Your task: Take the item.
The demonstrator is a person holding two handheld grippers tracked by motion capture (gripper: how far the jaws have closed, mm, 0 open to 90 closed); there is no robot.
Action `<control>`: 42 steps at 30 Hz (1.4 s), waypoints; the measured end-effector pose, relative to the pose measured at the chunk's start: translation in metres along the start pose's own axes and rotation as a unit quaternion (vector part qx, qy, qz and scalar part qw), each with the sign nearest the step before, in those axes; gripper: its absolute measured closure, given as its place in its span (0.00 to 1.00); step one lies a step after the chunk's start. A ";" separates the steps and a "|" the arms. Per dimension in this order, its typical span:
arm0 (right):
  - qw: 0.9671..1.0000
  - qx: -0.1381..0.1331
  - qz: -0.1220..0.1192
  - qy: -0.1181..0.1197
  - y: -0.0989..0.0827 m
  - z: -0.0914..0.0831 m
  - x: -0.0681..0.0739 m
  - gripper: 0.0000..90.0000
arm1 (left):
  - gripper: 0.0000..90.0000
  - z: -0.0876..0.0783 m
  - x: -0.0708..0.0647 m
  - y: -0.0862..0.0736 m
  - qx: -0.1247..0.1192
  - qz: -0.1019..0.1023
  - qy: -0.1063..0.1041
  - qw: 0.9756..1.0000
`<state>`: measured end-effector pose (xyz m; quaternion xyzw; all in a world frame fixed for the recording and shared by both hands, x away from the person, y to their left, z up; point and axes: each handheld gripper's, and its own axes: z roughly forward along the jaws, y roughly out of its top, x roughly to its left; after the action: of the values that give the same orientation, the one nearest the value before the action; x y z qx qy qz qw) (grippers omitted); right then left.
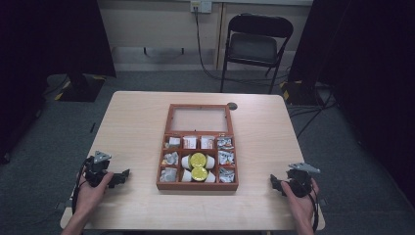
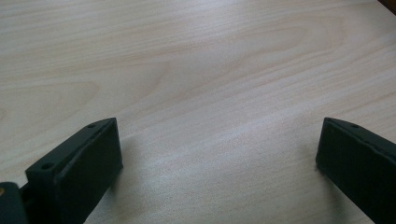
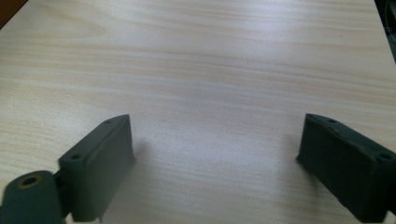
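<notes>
1. Nearest the camera, the person's two hands rest at the near edge of the pale wood-grain table [image 1: 137,117], each holding a black two-jaw gripper.
2. Left gripper [image 1: 126,173]: the jaws stand wide apart with bare tabletop between them, holding nothing; it lies left of the box and apart from it.
3. Right gripper [image 1: 273,183]: the jaws likewise stand wide apart and empty over bare wood, right of the box and apart from it.
4. Between the grippers and farther in, the open reddish-brown wooden compartment box [image 1: 195,185] sits mid-table, its glass-paned lid [image 1: 199,119] laid back on the far side.
5. Its centre compartment holds two white cups with gold foil tops [image 1: 198,166]; the side cells hold small silvery wrapped packets [image 1: 225,157], and the far row small white-and-red sachets [image 1: 189,142].
6. Judged step: start position, nothing yet approached. The next move calls for one gripper to travel inward over the box wall and descend, jaws open, onto a chosen item.
7. Beyond the table stands a black folding chair [image 1: 254,46].
</notes>
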<state>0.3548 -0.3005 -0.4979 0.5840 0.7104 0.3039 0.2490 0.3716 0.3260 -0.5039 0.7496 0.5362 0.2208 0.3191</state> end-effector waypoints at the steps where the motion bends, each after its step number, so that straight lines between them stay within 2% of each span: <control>1: 1.000 0.000 -0.001 0.000 0.000 0.000 0.000 0.15 | 0.00 0.000 0.000 0.000 0.000 0.000 0.000 1.000; 7: 1.000 0.002 0.007 0.010 0.001 -0.001 0.002 0.16 | 0.00 0.000 0.000 0.000 0.000 0.000 0.000 1.000; 15: 1.000 -0.004 0.000 0.012 0.004 -0.003 0.006 0.17 | 0.00 0.000 0.000 0.000 0.000 0.000 0.000 1.000; 22: 0.999 -0.008 -0.014 0.033 0.007 -0.005 0.013 0.21 | 0.00 0.000 0.000 0.000 0.000 0.000 0.000 1.000; 30: 0.998 -0.015 -0.014 0.052 0.014 -0.007 0.018 0.25 | 0.00 0.000 0.000 0.000 0.000 0.000 0.000 1.000; 36: 0.997 -0.023 -0.029 0.066 0.018 -0.010 0.026 0.29 | 0.00 0.000 0.000 0.000 0.000 0.000 0.000 1.000; 42: 0.996 -0.030 -0.028 0.082 0.021 -0.014 0.030 0.33 | 0.00 0.000 0.000 0.000 0.000 0.000 0.000 1.000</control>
<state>0.3538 -0.2698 -0.4731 0.5296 0.7348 0.3647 0.2158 0.3714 0.3259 -0.5039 0.7494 0.5364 0.2206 0.3193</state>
